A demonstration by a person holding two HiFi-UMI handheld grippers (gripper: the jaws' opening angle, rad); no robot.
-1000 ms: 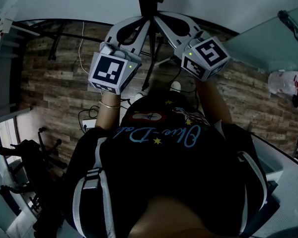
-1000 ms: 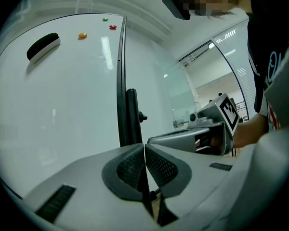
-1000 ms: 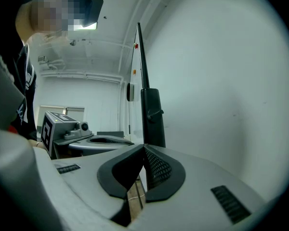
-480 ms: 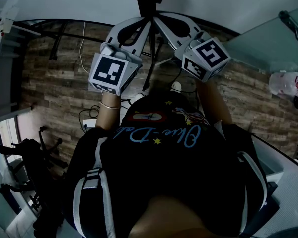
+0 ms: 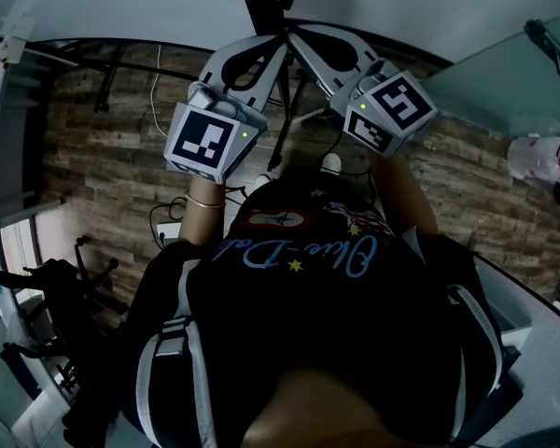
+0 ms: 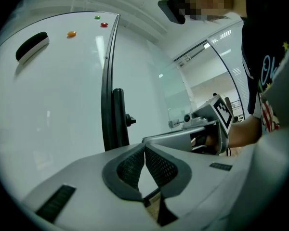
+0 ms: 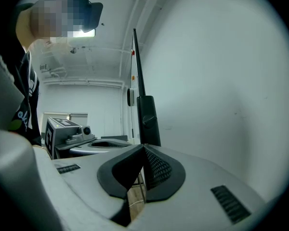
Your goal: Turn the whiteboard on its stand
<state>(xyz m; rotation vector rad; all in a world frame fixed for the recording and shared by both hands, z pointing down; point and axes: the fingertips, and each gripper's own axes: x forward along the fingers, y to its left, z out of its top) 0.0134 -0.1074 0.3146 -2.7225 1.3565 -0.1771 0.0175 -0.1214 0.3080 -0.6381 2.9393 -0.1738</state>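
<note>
Facing the whiteboard (image 6: 53, 95), upright on its stand and seen nearly edge-on, with the black post (image 6: 118, 121) just past both tools. Holding the left hand-held gripper (image 6: 144, 147) pressed together on nothing, near the post. Likewise the right hand-held gripper (image 7: 143, 149): closed, empty, on the post's other side. High on the board, an eraser (image 6: 31, 46) and small magnets (image 6: 71, 33).
</note>
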